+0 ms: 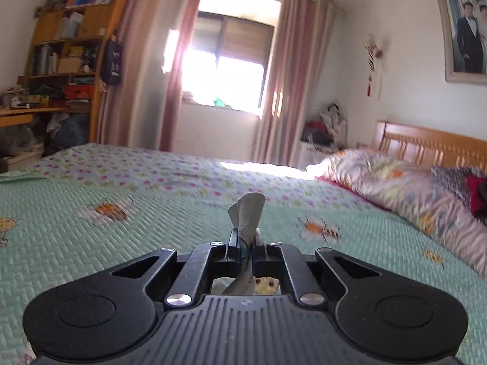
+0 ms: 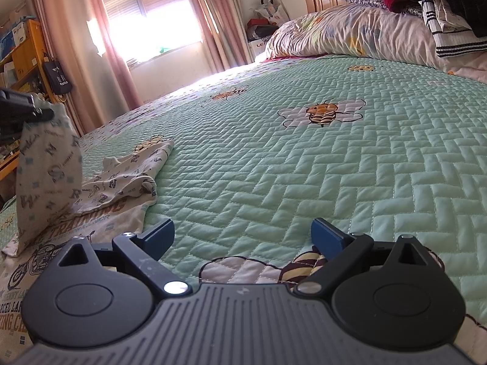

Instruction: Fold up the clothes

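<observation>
On the bed (image 2: pixel 304 158), with its green quilt of bees and flowers, lies a small white garment (image 2: pixel 115 188) printed with letters, and 1 corner of it is lifted up. The left tongs (image 1: pixel 246 237) are clenched tight on a bunched bit of that cloth, which sticks up between the 2 tips like a little fan. From the right wrist view, the lifted part hangs down like a small sack at the left edge, while the rest lies crumpled on the quilt. Under it lies a bigger white piece (image 2: pixel 61 243) with brown words on it, but I cannot tell if it is the same garment or another 1. The right tongs (image 2: pixel 243 237) are released and wide apart, low over the quilt beside the clothes, and they hold nothing. I think the step in hand is the start of a fold: 1 edge is raised so it can be carried over. The next move calls for the right tongs to pin or grab another corner, so the cloth stays flat and does not drag. No basket or box for clothes shows, only a pile of clothes (image 2: pixel 441 9) at the head of the bed.
</observation>
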Available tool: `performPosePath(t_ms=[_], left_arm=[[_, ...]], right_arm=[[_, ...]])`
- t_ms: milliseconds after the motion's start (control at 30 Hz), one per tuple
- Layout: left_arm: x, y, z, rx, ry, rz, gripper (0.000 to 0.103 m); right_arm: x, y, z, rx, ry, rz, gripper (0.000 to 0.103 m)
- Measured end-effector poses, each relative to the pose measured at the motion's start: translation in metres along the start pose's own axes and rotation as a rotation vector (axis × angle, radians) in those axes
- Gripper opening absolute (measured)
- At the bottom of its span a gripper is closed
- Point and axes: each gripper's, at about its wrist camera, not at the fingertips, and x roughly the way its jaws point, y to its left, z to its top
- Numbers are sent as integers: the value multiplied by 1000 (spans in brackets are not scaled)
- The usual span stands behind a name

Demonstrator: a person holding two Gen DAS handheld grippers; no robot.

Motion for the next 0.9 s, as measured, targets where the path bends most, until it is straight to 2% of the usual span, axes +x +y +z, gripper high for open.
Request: performPosePath(t_ms=[67,133,267,333,400,467,533,567,600,667,800,900], left_arm=[[1,-8,5,37,-30,27,6],[9,-29,-4,129,-4,22,7],[37,-89,-67,393,153,-15,7],[42,-113,-102,474,254,-63,8],[42,-127,-135,542,350,-111,15],[37,-131,-151,577,370,-100,17],[33,-124,-152,549,371,-83,26],[30,-119,-150,522,370,-77,38],[28,-113,-147,499,369,-73,55],[18,-94,-140,467,372,-73,70],[-1,-56,-128,389,382,-73,70],[-18,-15,-118,298,375,-19,70]], right_arm=[[0,0,0,2,0,1,97],[0,0,-1,3,0,2,97],[0,0,0,1,0,1,97],[0,1,0,2,0,1,97],[0,1,-1,2,0,1,97],[0,2,-1,-1,2,-1,97],[1,3,-1,-3,3,0,98],[1,3,0,-4,4,0,98],[1,3,0,-5,5,0,98],[1,3,0,-7,6,-1,98],[1,3,0,-7,7,0,99],[1,3,0,-7,6,1,99]])
